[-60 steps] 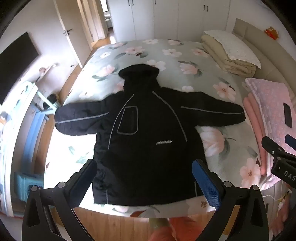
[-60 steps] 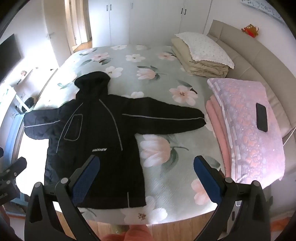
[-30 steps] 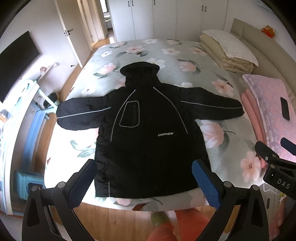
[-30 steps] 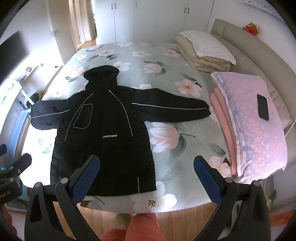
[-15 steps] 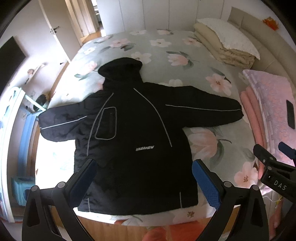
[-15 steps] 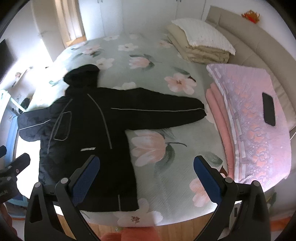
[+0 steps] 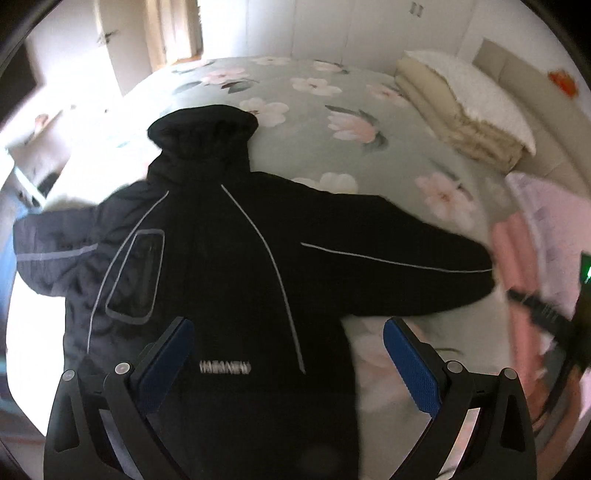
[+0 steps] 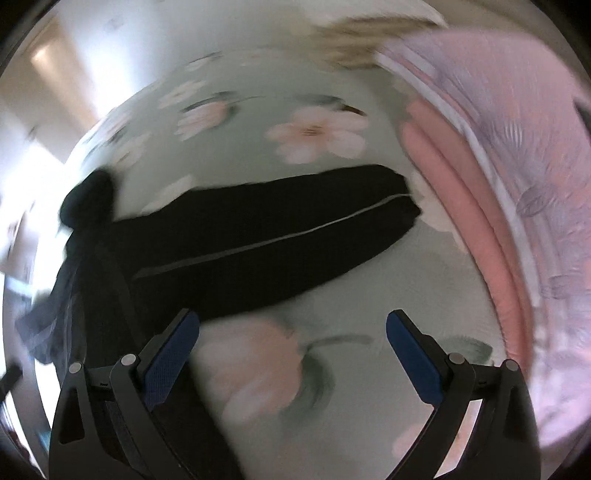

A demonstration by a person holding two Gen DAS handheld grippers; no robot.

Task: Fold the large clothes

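A black hooded jacket with thin grey piping lies flat on the floral bed, sleeves spread out to both sides, hood pointing away. My left gripper is open and empty, hovering above the jacket's lower body. My right gripper is open and empty, above the bedspread just below the jacket's right sleeve. That sleeve's cuff lies close to the pink blankets. The right gripper's body shows at the right edge of the left wrist view.
The green floral bedspread covers the bed. A folded cream quilt and pillow sit at the far right. A stack of pink blankets lies along the right side. Wardrobe doors and an open doorway stand behind the bed.
Both grippers have moved forward and down toward the bed. The jacket now fills more of each view, and the right wrist view has swung toward the right sleeve. The jacket has not moved.
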